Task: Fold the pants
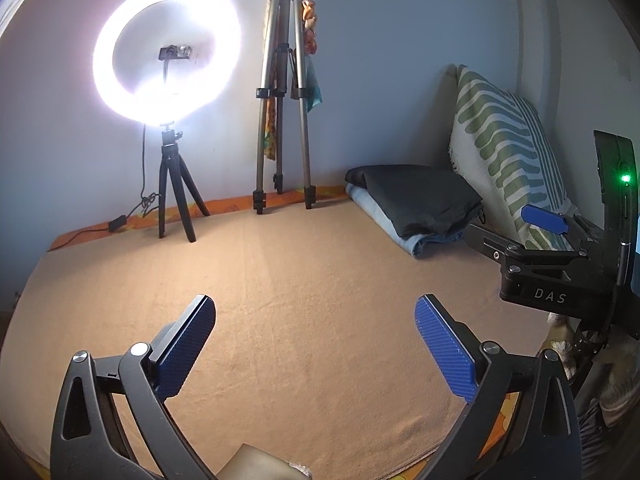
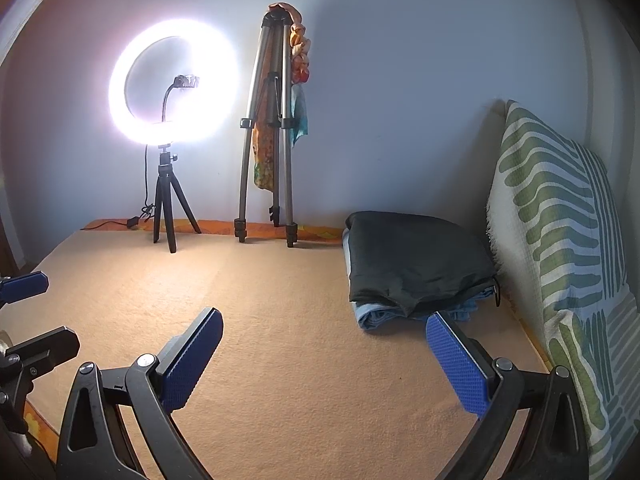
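Folded black pants [image 1: 420, 198] [image 2: 416, 258] lie on top of folded light-blue jeans [image 1: 416, 240] [image 2: 372, 316] at the far right of the tan blanket [image 1: 300, 300] [image 2: 288, 320]. My left gripper [image 1: 316, 348] is open and empty, held above the blanket's near middle. My right gripper [image 2: 324, 360] is open and empty, just short of the stack's near edge. The right gripper also shows at the right edge of the left wrist view [image 1: 520, 228]. The left gripper's fingers [image 2: 24, 286] show at the left edge of the right wrist view.
A lit ring light on a small black tripod [image 1: 172, 184] [image 2: 166, 200] and a tall silver tripod [image 1: 282, 120] [image 2: 268, 140] with cloth hung on it stand at the back by the wall. A green-and-white patterned cushion [image 1: 508, 160] [image 2: 560, 260] leans on the right.
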The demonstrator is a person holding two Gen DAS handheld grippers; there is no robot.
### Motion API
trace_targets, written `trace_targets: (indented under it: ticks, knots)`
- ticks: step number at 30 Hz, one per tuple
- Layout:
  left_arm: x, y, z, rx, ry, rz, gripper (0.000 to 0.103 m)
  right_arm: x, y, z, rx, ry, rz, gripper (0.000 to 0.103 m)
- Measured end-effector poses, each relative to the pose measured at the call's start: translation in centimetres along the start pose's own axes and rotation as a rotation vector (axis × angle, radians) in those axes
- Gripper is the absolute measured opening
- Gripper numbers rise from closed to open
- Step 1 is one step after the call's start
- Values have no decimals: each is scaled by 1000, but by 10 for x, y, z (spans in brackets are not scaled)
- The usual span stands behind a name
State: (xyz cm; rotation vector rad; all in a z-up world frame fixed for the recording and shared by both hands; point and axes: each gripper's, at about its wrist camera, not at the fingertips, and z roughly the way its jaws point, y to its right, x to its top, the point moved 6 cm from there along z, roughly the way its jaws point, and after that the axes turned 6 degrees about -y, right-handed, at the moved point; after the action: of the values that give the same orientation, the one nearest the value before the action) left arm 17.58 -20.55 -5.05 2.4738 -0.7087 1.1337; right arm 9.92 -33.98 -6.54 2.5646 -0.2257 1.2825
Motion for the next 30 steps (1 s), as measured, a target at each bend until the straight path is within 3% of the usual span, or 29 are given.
trace_targets:
  ticks: [30]
  knots:
    - [0,1,0,-21,-9,-4,101,0,3,1,0,-1,7,103]
